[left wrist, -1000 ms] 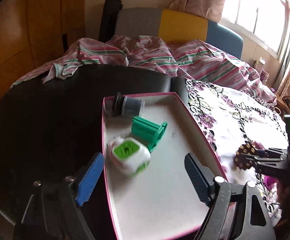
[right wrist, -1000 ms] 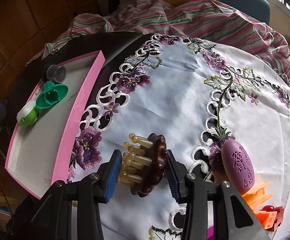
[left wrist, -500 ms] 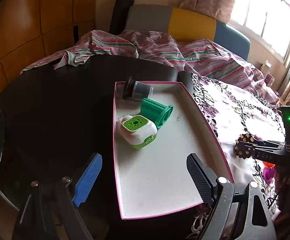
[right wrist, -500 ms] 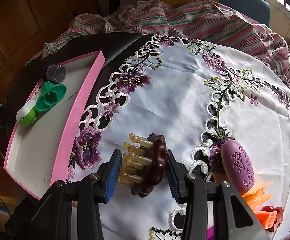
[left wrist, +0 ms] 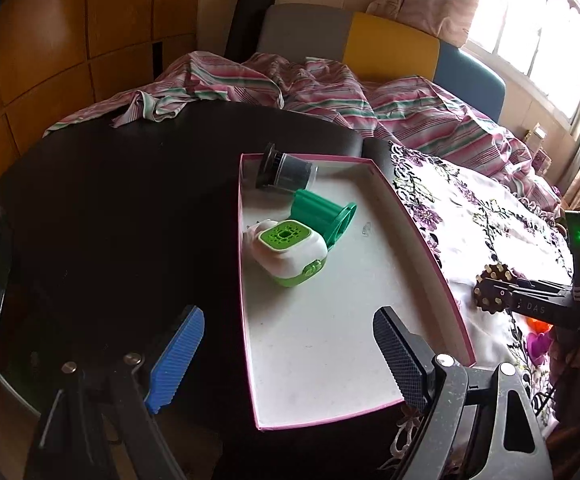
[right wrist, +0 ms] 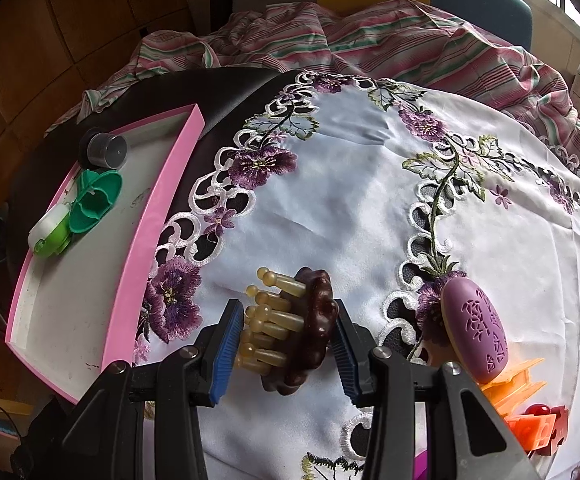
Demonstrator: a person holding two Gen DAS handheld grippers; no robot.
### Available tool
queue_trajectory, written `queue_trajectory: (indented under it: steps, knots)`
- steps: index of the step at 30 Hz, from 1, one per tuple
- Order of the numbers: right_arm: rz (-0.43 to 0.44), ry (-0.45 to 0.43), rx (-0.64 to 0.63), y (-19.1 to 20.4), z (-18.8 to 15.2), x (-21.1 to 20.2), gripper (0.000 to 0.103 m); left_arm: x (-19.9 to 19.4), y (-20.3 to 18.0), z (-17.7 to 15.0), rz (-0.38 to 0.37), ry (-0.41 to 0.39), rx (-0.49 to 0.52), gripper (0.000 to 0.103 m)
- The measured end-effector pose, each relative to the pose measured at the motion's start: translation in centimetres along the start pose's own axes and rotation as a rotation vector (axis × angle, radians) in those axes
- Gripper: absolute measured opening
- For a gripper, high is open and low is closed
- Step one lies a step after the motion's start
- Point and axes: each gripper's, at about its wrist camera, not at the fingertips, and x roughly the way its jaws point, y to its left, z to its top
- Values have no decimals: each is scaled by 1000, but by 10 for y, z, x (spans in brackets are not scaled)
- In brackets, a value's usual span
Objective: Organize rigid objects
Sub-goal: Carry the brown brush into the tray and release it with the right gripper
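A pink-rimmed white tray (left wrist: 430, 248) (right wrist: 157, 216) lies on the dark table. In it are a white and green box (left wrist: 290, 250) (right wrist: 49, 232), a green plastic spool (left wrist: 322, 216) (right wrist: 95, 200) and a dark grey cap (left wrist: 285, 172) (right wrist: 105, 150). My left gripper (left wrist: 290, 356) hangs open over the tray's near end, nothing between its fingers. My right gripper (right wrist: 285, 344) is shut on a brown massage comb with amber pegs (right wrist: 294, 320) (left wrist: 490, 292), just above the embroidered white cloth (right wrist: 350, 168), right of the tray.
A purple oval piece (right wrist: 476, 328), orange plastic parts (right wrist: 518, 392) and a red piece (right wrist: 542, 410) lie on the cloth at the lower right. A striped pink bedsheet (left wrist: 330, 92) is heaped behind the table. Dark bare tabletop (left wrist: 109, 200) spreads left of the tray.
The left gripper has drawn back from the tray and rolled slightly, so the tray and its objects sit farther off. The right gripper holds still with the comb.
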Motion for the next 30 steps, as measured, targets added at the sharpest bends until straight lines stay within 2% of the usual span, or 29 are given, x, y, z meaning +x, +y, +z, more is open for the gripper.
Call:
queue_trajectory:
  steps: [7, 13, 19, 23, 27, 30]
  knots:
    - [46, -90, -38, 29, 22, -31, 43, 2, 8, -5, -18, 11, -18, 87]
    - [101, -136, -160, 84, 48, -35, 43, 1, 16, -5, -13, 10, -48, 87]
    - [124, -105, -280, 131, 70, -7, 43, 1, 28, -5, -17, 18, -77, 87]
    - [103, -59, -335, 150, 80, 23, 43, 4, 31, -5, -14, 24, -79, 87]
    - [33, -3, -342, 160, 84, 57, 45, 7, 33, -7, -23, 38, -87, 87]
    - [70, -13, -275, 154, 89, 59, 45, 7, 33, -7, -25, 40, -87, 87]
